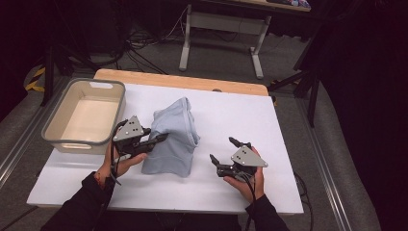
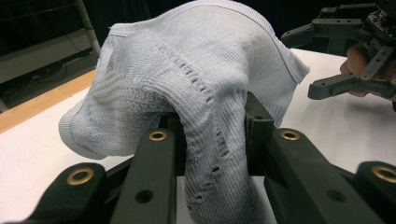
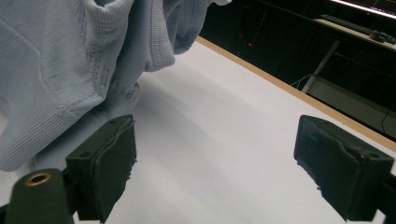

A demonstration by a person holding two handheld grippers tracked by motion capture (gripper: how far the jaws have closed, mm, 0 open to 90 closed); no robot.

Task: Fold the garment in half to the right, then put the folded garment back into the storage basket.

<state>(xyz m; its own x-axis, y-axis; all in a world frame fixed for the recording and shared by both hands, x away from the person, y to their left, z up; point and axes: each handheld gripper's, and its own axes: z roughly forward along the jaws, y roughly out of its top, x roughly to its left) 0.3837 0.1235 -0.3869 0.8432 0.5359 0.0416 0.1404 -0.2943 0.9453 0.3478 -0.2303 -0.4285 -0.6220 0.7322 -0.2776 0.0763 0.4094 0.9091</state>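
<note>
Left claw (image 1: 161, 138): I have it clenched on a fold of the pale blue knitted garment (image 1: 173, 137), the cloth bunched between its jaws and lifted into a hump above the surface (image 1: 231, 115). Right claw (image 1: 223, 149): I hold it released, jaws wide apart with nothing between them, just right of the garment and near its hem. Garment: centre of the white surface, its lower edge resting there. Grey plastic bin (image 1: 50, 126): far left, standing on the surface's left edge.
</note>
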